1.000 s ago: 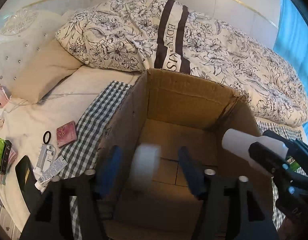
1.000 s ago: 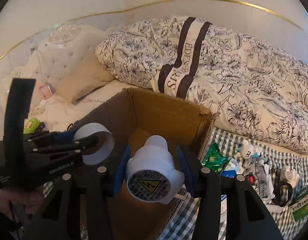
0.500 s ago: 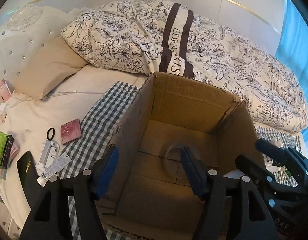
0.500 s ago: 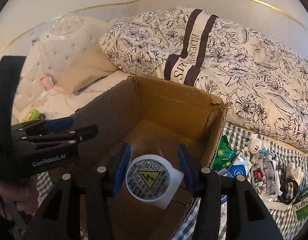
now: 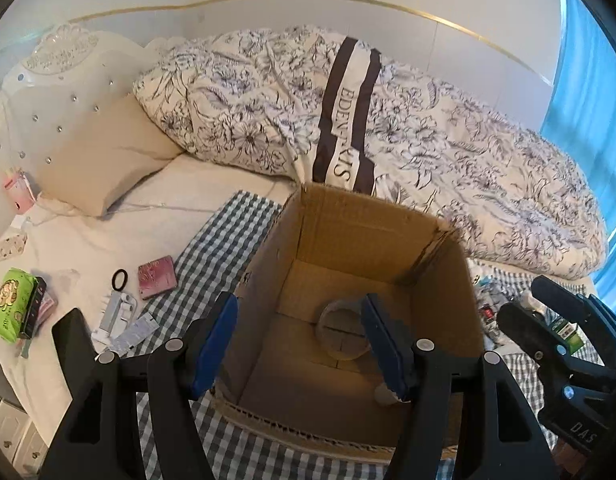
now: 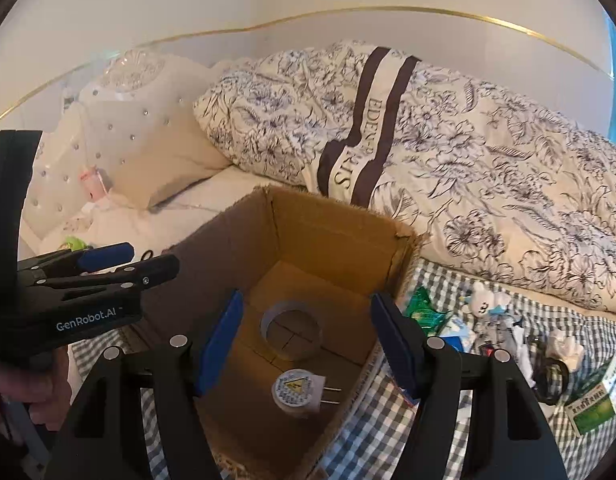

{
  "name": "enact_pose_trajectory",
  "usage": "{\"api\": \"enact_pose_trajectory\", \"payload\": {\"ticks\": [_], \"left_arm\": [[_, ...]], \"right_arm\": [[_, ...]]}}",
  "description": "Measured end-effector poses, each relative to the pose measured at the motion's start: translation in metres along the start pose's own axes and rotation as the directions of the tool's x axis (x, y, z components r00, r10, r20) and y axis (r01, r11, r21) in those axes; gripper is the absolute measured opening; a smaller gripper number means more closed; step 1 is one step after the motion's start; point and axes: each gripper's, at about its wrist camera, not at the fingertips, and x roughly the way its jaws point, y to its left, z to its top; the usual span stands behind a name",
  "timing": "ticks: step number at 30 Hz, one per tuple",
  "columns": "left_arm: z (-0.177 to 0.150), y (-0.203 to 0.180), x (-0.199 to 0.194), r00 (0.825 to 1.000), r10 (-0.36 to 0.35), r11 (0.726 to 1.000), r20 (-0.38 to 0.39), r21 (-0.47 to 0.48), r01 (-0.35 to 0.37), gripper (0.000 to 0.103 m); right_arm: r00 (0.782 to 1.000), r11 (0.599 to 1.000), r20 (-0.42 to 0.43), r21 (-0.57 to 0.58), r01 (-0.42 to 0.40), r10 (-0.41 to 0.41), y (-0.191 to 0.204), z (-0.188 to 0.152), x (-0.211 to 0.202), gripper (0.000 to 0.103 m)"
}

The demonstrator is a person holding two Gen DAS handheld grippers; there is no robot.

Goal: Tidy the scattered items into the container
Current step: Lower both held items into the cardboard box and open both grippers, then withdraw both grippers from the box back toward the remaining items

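Observation:
An open cardboard box [image 5: 359, 236] stands on a checked cloth on the bed. On its floor lie a tape roll [image 6: 268, 317] and a white plug adapter [image 6: 298, 390], prongs pointing right. My left gripper [image 5: 298, 304] hangs open above the box's near left side, with nothing between its blue pads. My right gripper [image 6: 308, 298] is above the near right side, its jaws opening and empty; the adapter lies on the box floor below them. Each gripper shows in the other's view: the right gripper [image 5: 525, 298] and the left gripper [image 6: 152, 257], held by a hand.
Left of the box lie a pink wallet [image 5: 158, 276], a black hair tie [image 5: 120, 279], a tube [image 5: 136, 332] and a green pack [image 5: 10, 304]. To the right are a green packet [image 6: 421, 308], a small bear toy [image 6: 481, 300] and a green carton [image 6: 593, 402]. A floral quilt [image 6: 467, 160] lies behind.
The tape roll dropped from my left gripper into the box. My right gripper's jaws widened and the plug adapter fell to the box floor. Both grippers rose.

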Motion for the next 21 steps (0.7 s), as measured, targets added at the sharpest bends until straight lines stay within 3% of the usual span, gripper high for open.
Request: {"api": "enact_pose_trajectory", "payload": {"ticks": [21], "left_arm": [[0.007, -0.039, -0.116, 0.987, -0.049, 0.999, 0.15, 0.025, 0.046, 0.067]], "right_arm": [[0.986, 0.998, 0.156, 0.008, 0.06, -0.061, -0.004, 0.011, -0.129, 0.067]]}}
